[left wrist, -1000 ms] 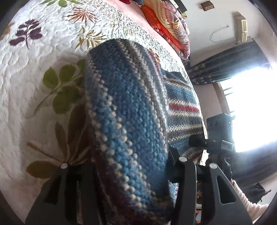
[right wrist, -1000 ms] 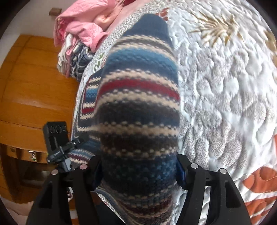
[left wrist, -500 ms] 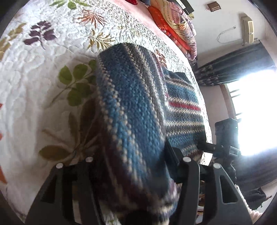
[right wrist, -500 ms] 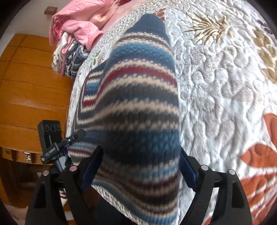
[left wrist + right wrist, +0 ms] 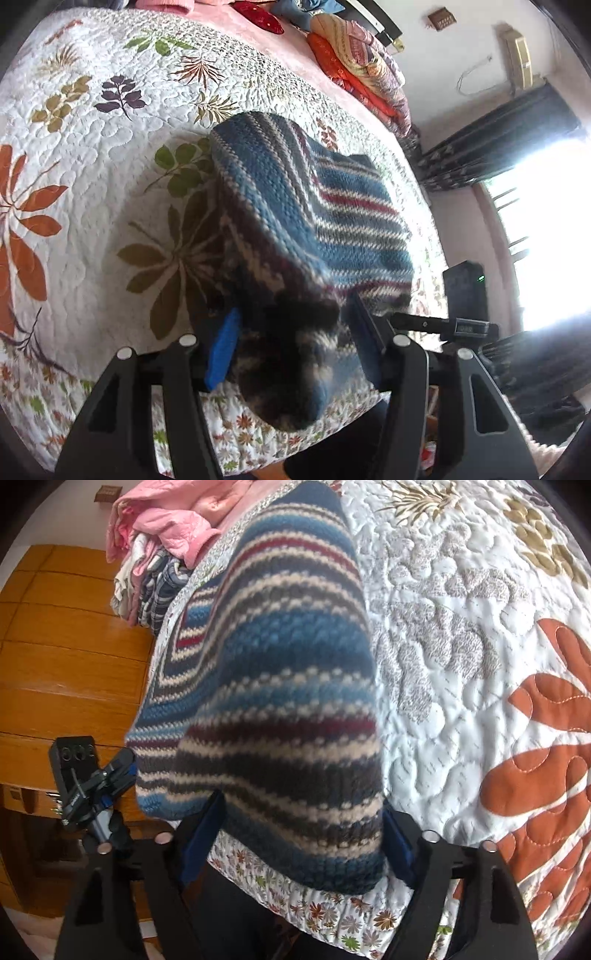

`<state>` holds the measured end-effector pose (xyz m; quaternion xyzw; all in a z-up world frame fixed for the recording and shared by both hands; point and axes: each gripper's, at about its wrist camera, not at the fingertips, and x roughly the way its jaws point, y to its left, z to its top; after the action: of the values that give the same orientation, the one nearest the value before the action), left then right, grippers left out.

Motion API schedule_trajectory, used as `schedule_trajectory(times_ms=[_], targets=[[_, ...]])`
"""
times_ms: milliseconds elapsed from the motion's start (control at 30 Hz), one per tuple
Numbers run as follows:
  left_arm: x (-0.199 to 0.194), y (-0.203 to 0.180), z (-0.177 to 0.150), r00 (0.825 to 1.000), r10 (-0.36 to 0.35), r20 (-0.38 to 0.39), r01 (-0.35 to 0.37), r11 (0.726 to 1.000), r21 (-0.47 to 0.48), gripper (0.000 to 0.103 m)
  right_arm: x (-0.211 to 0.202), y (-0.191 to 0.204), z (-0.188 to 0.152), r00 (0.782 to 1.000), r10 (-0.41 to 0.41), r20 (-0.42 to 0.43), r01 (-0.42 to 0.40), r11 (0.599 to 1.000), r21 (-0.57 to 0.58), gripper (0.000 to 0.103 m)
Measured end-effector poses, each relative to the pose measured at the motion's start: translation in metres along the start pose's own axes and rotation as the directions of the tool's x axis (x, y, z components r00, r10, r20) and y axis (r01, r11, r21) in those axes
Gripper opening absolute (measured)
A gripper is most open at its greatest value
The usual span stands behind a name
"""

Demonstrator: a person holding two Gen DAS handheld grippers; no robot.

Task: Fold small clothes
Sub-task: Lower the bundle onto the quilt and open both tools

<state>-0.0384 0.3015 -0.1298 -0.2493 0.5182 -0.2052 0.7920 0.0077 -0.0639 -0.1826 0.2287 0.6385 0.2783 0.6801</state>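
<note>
Striped knit sweater [image 5: 317, 206] lies on the floral quilt [image 5: 92, 192] at the bed's near edge, its near corners lifted. The left gripper [image 5: 291, 350] and right gripper [image 5: 303, 834] each clamp a bunched corner between their jaws. The left corner's blurred, so how deep the grip goes is unclear; a shallow bite could let the heavy knit slip out and skew the fold.
</note>
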Motion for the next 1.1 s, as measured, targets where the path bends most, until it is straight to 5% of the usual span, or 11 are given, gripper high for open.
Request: schedule_trajectory(times_ms=[233,433,733,900,967,1100], targets=[[0.008,-0.007,-0.013,0.995,0.095,-0.025,-0.094,0.994,0.060,0.056,-0.018,0.015,-0.011,0.998,-0.050,0.026,0.051,0.996,-0.073,0.043],[0.028,0.017,-0.029,0.984,0.144,-0.109,-0.141,0.989,0.038,0.053,-0.012,0.002,-0.015,0.997,-0.072,0.017,0.073,0.995,-0.062,0.042],[0.030,0.038,-0.031,0.985,0.110,-0.132,-0.112,0.994,-0.005,0.055,-0.005,-0.015,-0.013,0.998,-0.054,0.010,0.054,0.998,-0.026,0.043],[0.002,0.009,-0.029,0.976,0.198,-0.087,-0.192,0.978,0.077,0.055,-0.018,0.006,-0.015,0.990,-0.137,0.037,0.139,0.987,-0.081,0.056],[-0.011,-0.002,-0.030,0.972,0.228,-0.062,-0.222,0.971,0.091,0.064,-0.024,0.021,-0.021,0.980,-0.188,0.057,0.194,0.975,-0.113,0.070],[-0.038,-0.027,-0.035,0.962,0.274,0.000,-0.272,0.956,0.106,0.073,-0.039,0.054,-0.039,0.944,-0.301,0.137,0.321,0.932,-0.167,0.087]])
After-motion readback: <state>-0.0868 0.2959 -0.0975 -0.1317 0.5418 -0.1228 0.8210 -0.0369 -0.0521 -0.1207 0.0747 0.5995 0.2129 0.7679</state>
